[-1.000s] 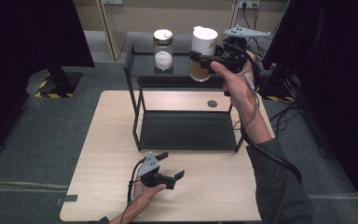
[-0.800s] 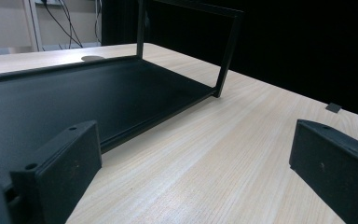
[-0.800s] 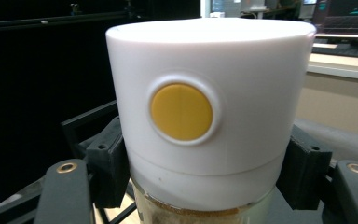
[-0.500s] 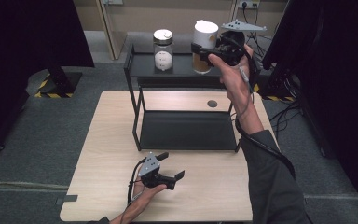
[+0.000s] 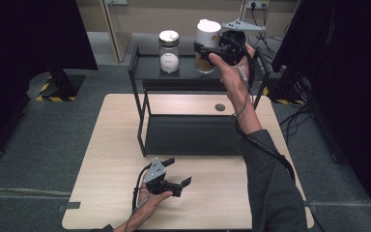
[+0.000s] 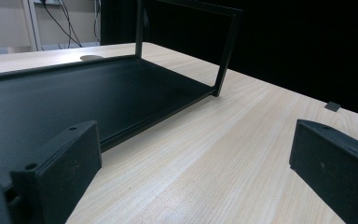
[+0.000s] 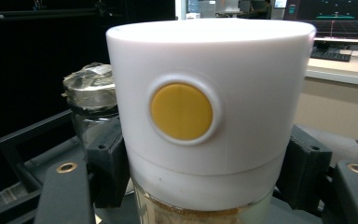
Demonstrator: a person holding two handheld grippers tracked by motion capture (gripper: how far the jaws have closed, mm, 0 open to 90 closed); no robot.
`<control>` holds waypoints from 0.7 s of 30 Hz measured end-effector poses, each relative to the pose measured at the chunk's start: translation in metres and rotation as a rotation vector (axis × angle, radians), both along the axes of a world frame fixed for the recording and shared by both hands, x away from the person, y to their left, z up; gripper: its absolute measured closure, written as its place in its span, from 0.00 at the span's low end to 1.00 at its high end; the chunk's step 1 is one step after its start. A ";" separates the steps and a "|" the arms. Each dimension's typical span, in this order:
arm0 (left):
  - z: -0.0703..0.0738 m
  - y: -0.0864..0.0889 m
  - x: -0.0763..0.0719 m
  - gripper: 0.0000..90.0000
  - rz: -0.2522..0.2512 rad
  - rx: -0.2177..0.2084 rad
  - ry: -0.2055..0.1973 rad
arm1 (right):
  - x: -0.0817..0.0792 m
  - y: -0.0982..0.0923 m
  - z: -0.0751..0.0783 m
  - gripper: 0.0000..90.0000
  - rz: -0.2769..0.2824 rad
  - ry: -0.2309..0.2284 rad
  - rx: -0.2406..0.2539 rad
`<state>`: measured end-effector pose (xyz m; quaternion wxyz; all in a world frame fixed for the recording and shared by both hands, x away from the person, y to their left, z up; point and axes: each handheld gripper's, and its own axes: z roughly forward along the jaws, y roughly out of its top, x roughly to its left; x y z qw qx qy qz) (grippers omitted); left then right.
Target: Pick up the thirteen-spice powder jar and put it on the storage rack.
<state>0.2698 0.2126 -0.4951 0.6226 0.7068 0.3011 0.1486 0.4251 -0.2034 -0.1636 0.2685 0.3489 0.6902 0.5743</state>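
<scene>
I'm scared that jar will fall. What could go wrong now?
The right gripper clamps the white-lidded jar just under its lid, so it might slip or tip as it comes to the shelf. The other jar stands close beside it and could get bumped. The shelf's top level is narrow, so a jar set near the edge could fall.

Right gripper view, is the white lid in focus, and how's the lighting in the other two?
Right gripper view: the white lid is sharp and brightly lit, the background soft. Left gripper view: the table is evenly lit, black beyond it. High view: dim, slightly soft, with dark curtains at the sides.
</scene>
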 end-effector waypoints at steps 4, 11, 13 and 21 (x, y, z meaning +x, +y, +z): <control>0.000 -0.001 0.000 0.02 -0.003 0.004 -0.001 | 0.003 0.004 -0.003 0.34 -0.007 -0.001 0.001; 0.000 -0.001 0.000 0.02 -0.006 0.004 -0.002 | 0.006 0.007 -0.008 0.34 -0.025 0.003 0.001; 0.000 -0.002 0.000 0.02 -0.007 0.004 -0.002 | 0.007 0.007 -0.010 0.34 -0.029 0.001 0.003; 0.000 -0.001 0.000 0.02 -0.008 0.006 -0.004 | 0.009 0.009 -0.015 0.34 -0.036 -0.003 0.006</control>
